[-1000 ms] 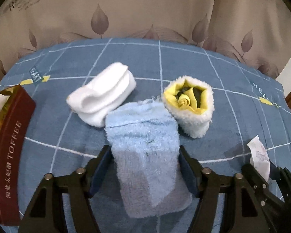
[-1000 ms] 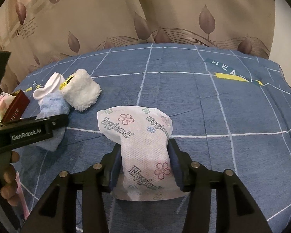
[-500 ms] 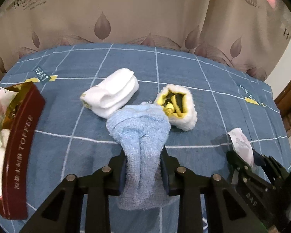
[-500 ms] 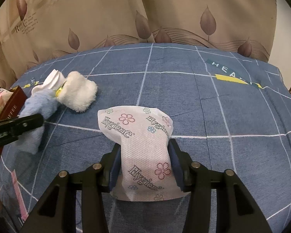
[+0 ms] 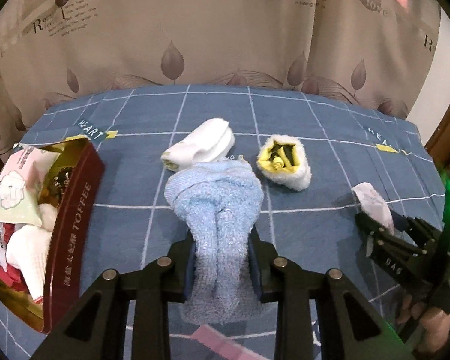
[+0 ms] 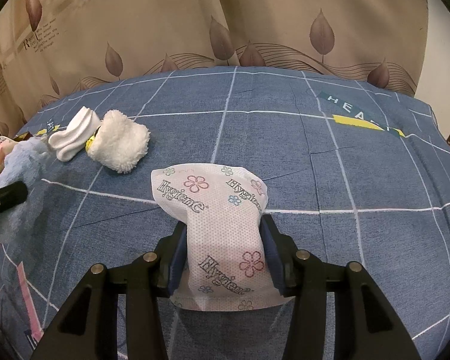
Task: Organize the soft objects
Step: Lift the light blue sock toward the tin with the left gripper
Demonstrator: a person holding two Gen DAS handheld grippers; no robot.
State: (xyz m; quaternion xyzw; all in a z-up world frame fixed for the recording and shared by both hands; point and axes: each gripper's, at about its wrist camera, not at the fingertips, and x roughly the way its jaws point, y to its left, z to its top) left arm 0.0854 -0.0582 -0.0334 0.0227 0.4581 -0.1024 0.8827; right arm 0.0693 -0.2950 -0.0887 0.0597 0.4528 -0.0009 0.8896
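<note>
Now blue sock (image 5: 216, 210) sits bunched, squeezed between left jaws

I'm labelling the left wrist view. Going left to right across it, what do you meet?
Toffee tin → white sock → blue sock in the left tongs → yellow-lined sock → wrapped pad in the right tongs.

The blue sock (image 5: 217, 210) is fluffy cloth. The white pack (image 6: 222, 225) is thin, dotted, papery wrap. The red tin (image 5: 72, 240) is shiny metal. The blue bed cover (image 6: 315, 165) is soft, dull cloth.
</note>
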